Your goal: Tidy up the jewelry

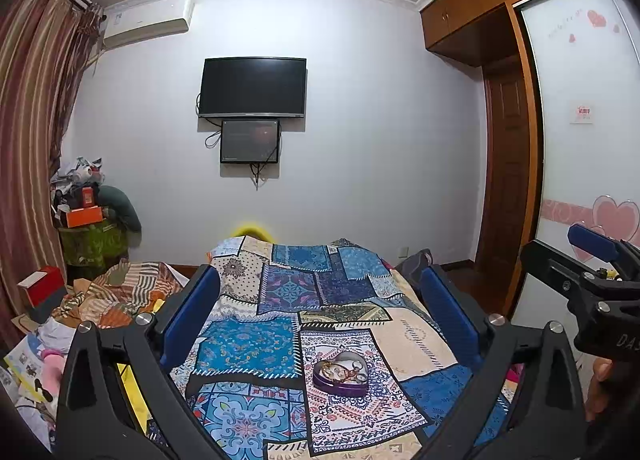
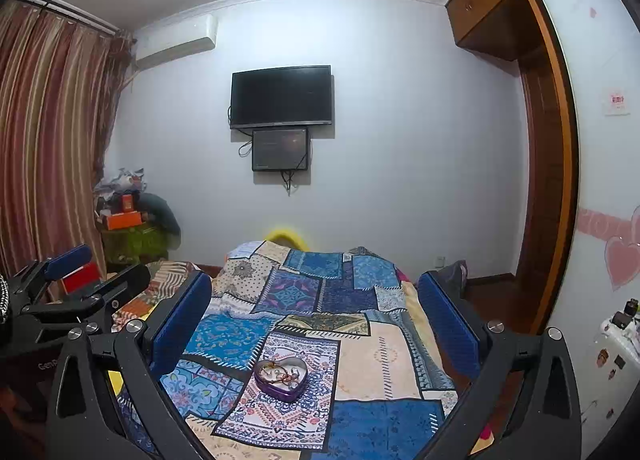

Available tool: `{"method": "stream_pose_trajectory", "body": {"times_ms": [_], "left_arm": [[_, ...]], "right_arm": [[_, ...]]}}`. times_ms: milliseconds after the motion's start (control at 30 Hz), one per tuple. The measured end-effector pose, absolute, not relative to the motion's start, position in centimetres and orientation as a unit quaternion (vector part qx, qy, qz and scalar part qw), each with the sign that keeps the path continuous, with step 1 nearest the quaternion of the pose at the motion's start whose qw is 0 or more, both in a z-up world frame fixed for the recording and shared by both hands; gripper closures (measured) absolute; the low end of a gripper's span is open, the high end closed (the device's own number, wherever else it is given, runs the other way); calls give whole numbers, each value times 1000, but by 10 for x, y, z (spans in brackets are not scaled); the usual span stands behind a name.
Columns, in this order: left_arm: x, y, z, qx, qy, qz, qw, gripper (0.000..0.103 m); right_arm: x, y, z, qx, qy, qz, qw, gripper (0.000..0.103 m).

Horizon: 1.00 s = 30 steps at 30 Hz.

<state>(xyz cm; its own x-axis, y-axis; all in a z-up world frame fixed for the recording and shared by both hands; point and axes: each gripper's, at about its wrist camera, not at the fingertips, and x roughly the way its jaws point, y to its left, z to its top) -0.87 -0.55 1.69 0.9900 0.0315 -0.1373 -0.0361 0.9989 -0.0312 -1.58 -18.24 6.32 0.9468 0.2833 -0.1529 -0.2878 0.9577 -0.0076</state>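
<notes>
The purple heart-shaped tin of jewelry [image 1: 340, 374] is lying on the patchwork bed cover [image 1: 404, 336], beneath both wide-open, empty tools, the left tool [image 1: 320, 316] and the right tool [image 2: 316, 318].

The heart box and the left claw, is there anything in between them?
Nothing but bedspread. In the left wrist view the heart box sits on the patchwork bedspread, and the open left claw hovers apart from it with only bare fabric between.

I see a glossy purple metal heart tin [image 1: 341, 374] sitting on the matt patchwork cloth bedspread [image 1: 340, 284]. My left claw [image 1: 320, 320] shows matt black plastic arms, ribbed blue pads and shiny metal bolts. Right of the bed, the wardrobe [image 1: 508, 163] looks like smooth varnished wood.
</notes>
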Motion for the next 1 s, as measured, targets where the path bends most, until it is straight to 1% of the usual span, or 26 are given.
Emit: {"method": "stream_pose_trajectory", "body": {"times_ms": [1000], "left_arm": [[0,0,9,-26,82,5,996,2]], "right_arm": [[-11,-183,60,-11,77,142,987,1]]}}
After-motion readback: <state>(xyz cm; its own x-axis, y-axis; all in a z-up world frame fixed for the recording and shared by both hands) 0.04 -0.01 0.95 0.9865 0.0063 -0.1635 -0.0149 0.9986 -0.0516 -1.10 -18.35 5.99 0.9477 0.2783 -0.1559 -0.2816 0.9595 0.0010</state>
